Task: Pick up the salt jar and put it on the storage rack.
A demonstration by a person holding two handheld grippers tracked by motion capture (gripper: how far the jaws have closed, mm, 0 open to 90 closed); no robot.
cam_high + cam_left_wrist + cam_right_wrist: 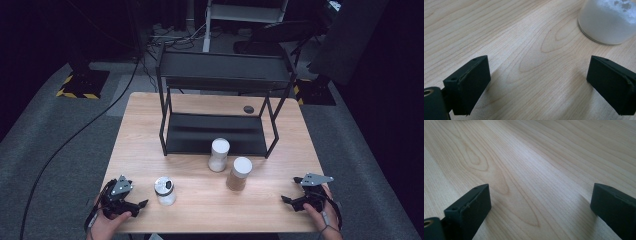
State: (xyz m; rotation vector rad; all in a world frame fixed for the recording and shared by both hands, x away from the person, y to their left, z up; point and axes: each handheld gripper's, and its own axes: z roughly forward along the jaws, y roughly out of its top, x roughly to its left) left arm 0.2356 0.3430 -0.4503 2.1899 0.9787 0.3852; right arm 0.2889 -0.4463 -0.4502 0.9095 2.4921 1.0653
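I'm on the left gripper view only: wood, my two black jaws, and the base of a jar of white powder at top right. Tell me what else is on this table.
Observer: Three jars in all. Yours is the short jar with the silver-and-black top, beside the left hand-held gripper.
Operator: Describe the other two.
Observer: A tall white-filled jar and a brown-filled jar, both white-lidded, stand upright just in front of a black two-tier rack.
Operator: Report the rack's contents.
Observer: Both shelves look bare. A small dark object lies on the table behind the rack.
Operator: Give me the other gripper.
Observer: The right hand-held gripper sits at the near right corner, jaws open over bare wood.
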